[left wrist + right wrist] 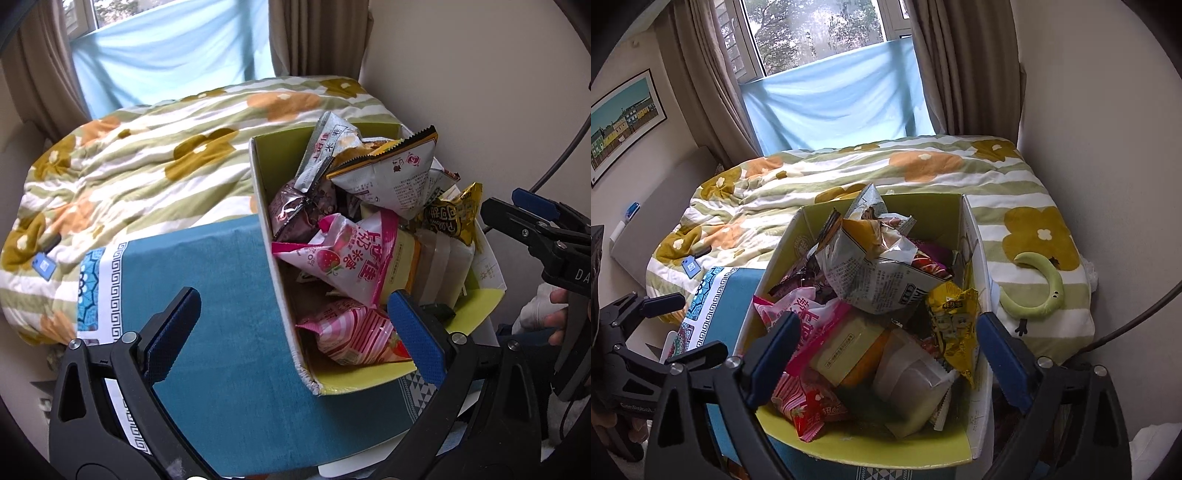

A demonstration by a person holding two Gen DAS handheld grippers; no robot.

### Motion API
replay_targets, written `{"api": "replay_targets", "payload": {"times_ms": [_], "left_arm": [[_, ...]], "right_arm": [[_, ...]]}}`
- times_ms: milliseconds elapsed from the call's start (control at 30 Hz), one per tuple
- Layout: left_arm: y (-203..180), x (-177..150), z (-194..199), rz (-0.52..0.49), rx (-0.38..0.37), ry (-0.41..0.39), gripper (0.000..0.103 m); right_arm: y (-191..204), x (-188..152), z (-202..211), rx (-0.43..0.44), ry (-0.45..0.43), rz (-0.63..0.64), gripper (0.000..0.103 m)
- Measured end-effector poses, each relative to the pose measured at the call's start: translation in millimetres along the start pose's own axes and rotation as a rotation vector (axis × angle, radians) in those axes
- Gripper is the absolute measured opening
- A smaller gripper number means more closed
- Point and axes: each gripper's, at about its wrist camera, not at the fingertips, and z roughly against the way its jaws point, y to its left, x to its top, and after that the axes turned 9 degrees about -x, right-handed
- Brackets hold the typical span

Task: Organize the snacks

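Beside the bed, on the teal cloth (229, 295), the cardboard box (975, 258) is sitting heaped with snack packets (871, 280), the right gripper (886, 354) hovering agape directly above them, nearer than the left gripper (295, 332), likewise agape, straddling the box's left wall.

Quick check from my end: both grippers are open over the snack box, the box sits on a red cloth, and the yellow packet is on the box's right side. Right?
Not quite. The cloth under the snack box is teal blue, not red, as the left wrist view shows. The rest holds: the left gripper and right gripper are both open, and the yellow packet lies on the box's right side.
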Motion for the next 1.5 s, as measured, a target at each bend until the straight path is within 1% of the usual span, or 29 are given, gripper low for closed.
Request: {"api": "replay_targets", "payload": {"times_ms": [100, 200, 300, 367, 500, 567, 633, 767, 867, 1067, 1200, 1500], "left_arm": [[3.8, -1.7, 15.2, -0.011, -0.002, -0.036, 0.101], [7.9, -4.5, 38.9, -0.028, 0.003, -0.083, 0.101], [13.2, -10.0, 73.2, -0.035, 0.013, -0.143, 0.101], [18.1, -16.7, 99.2, -0.031, 0.025, -0.188, 0.101], [34.7, -42.1, 149.6, 0.015, 0.052, -0.280, 0.101], [43.2, -59.3, 172.2, 0.050, 0.069, -0.325, 0.102], [51.4, -77.9, 194.3, 0.070, 0.099, -0.369, 0.103], [57.2, -111.5, 225.2, 0.061, 0.161, -0.419, 0.103], [59.2, -131.6, 237.6, 0.047, 0.192, -0.428, 0.103], [63.6, -156.5, 250.6, 0.048, 0.187, -0.433, 0.103], [65.2, -161.3, 257.2, 0.050, 0.181, -0.455, 0.103], [59.8, -157.6, 254.7, 0.031, 0.175, -0.453, 0.103]], "right_arm": [[1.5, 0.9, 13.5, -0.015, -0.021, -0.018, 0.094], [9.5, 0.6, 32.6, -0.040, -0.057, -0.020, 0.094], [21.7, 0.3, 60.5, -0.067, -0.118, -0.025, 0.094], [33.7, 0.3, 82.0, -0.064, -0.161, -0.022, 0.094], [65.0, -6.4, 120.1, -0.090, -0.215, -0.002, 0.095], [81.0, -15.2, 135.7, -0.101, -0.224, 0.005, 0.099], [96.6, -27.9, 151.6, -0.101, -0.242, 0.009, 0.099], [122.9, -54.0, 176.3, -0.110, -0.258, 0.028, 0.099], [137.4, -71.7, 189.6, -0.123, -0.271, 0.026, 0.099], [151.1, -96.3, 203.7, -0.144, -0.281, 0.012, 0.099], [153.8, -101.0, 208.1, -0.169, -0.285, 0.009, 0.099], [157.0, -102.1, 211.8, -0.178, -0.298, 0.002, 0.099]]}}
